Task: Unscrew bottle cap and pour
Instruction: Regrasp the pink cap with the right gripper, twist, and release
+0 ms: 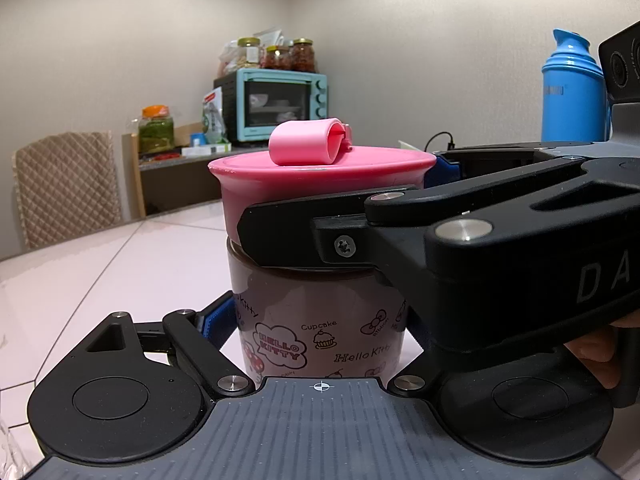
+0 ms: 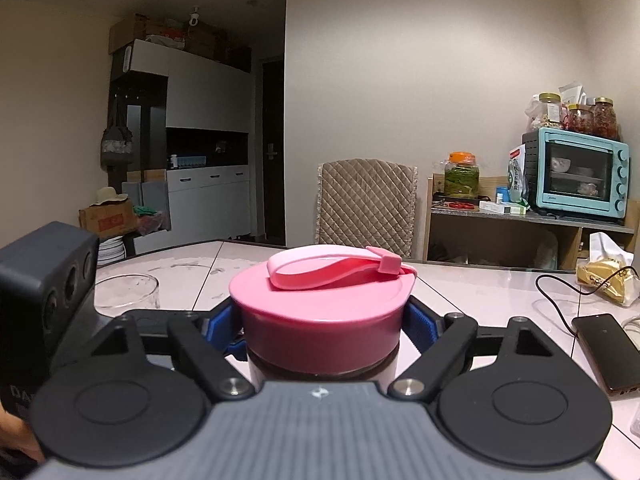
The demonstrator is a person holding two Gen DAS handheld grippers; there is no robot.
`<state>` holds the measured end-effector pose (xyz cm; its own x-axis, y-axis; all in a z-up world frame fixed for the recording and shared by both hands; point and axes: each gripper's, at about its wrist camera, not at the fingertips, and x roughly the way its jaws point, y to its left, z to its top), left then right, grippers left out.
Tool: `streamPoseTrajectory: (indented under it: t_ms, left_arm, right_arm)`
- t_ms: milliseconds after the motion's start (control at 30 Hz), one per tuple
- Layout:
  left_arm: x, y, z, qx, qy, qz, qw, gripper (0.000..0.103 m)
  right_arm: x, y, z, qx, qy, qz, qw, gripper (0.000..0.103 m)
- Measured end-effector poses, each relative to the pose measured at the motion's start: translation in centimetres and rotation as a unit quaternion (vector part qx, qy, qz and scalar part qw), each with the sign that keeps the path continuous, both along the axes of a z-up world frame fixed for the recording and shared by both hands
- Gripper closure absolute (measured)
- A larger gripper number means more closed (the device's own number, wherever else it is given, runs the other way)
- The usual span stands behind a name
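A Hello Kitty bottle (image 1: 320, 340) with a see-through body stands upright on the pale table (image 1: 100, 280). Its wide pink cap (image 1: 320, 176) carries a pink loop strap (image 1: 308, 146) folded on top. My left gripper (image 1: 316, 320) is shut on the bottle's body low down, with one blue pad (image 1: 216, 320) showing at its left side. My right gripper (image 2: 320, 326) is shut on the pink cap (image 2: 320, 300), its blue pads (image 2: 420, 324) pressed against both sides. In the left wrist view its black finger (image 1: 320, 236) crosses the front of the cap.
An empty clear glass (image 2: 124, 292) stands on the table to the left of the bottle. A dark phone (image 2: 604, 348) with a cable and a snack bag (image 2: 604, 280) lie at the right. A blue thermos (image 1: 572, 92) stands behind. A quilted chair (image 2: 366, 204) faces the far edge.
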<state>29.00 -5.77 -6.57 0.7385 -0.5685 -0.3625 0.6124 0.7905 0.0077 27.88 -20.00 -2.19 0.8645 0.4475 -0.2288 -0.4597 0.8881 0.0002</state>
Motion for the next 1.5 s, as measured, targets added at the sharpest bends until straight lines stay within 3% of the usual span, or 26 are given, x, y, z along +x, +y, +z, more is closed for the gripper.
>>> streamPoseTrajectory:
  t_ms: [333, 600, 800, 933, 1067, 1300, 1500]
  left_arm:
    - [0.0, 0.0, 0.1, 0.0, 0.0, 0.0, 1.0, 0.013]
    - [0.0, -0.1, 0.1, 0.0, 0.0, 0.0, 1.0, 0.013]
    - [0.0, -0.1, 0.1, 0.0, 0.0, 0.0, 1.0, 0.013]
    - [0.0, -0.1, 0.1, -0.001, 0.0, 0.0, 1.0, 0.013]
    - [0.0, -0.1, 0.1, -0.001, 0.0, 0.0, 1.0, 0.013]
    - [0.0, -0.1, 0.1, 0.0, 0.0, 0.0, 1.0, 0.013]
    - [0.1, -0.1, 0.1, 0.0, 0.0, 0.0, 1.0, 0.013]
  right_arm:
    - [2.3, -3.3, 0.5, -0.008, 0.009, 0.14, 0.99, 0.018]
    - [5.0, -5.4, 1.5, -0.026, 0.017, 0.268, 0.963, 0.018]
    - [6.1, -6.1, 1.9, -0.015, 0.021, 0.311, 0.95, 0.018]
    - [5.9, -6.1, 2.0, -0.015, 0.02, 0.306, 0.952, 0.018]
    - [5.5, -5.7, 2.0, -0.027, 0.024, 0.277, 0.96, 0.008]
    - [2.6, -4.5, 2.5, -0.02, 0.024, 0.17, 0.985, 0.007]
    - [-0.4, -2.7, 2.5, -0.024, -0.009, 0.094, 0.995, 0.007]
